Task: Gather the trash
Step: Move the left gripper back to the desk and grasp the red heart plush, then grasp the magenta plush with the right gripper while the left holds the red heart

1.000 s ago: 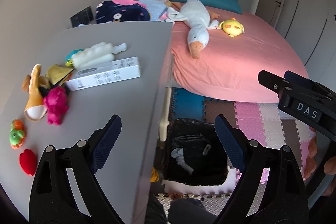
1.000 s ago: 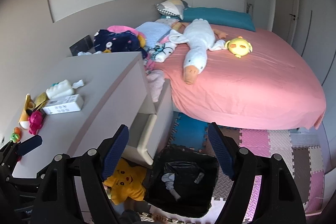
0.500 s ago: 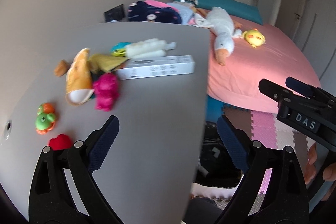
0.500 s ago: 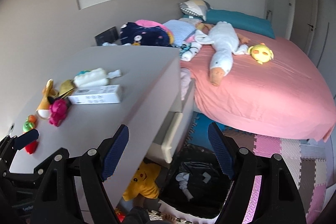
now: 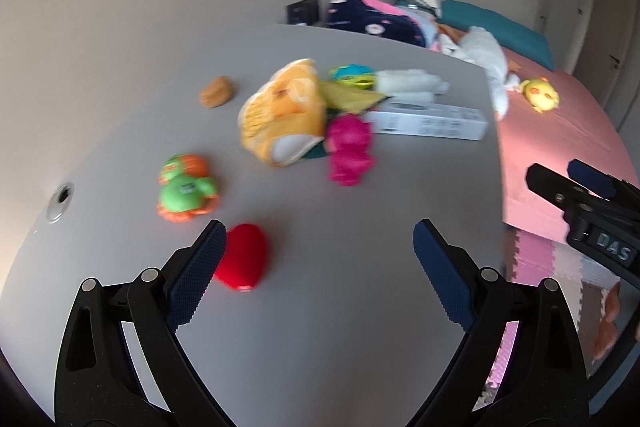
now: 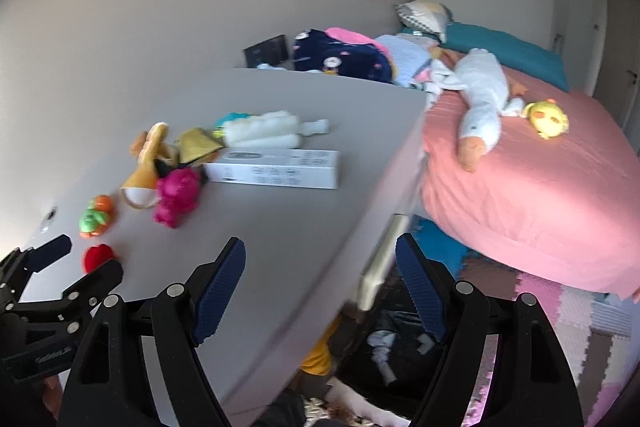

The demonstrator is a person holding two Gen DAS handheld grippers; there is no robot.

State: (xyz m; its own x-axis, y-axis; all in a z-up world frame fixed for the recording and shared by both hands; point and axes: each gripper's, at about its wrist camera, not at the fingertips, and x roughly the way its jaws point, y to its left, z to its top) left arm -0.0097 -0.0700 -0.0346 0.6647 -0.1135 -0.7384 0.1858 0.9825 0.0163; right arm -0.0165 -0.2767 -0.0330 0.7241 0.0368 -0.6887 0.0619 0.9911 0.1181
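Left tongs spread wide, empty, above grey table; right tongs likewise released, over table's bed-side edge; white box mid-table beside pink toy; red object just beside left tong pad

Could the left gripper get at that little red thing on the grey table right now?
Probably yes. The left gripper is open and empty, and the red toy lies just beside its left jaw on the bare grey table, nothing between them.
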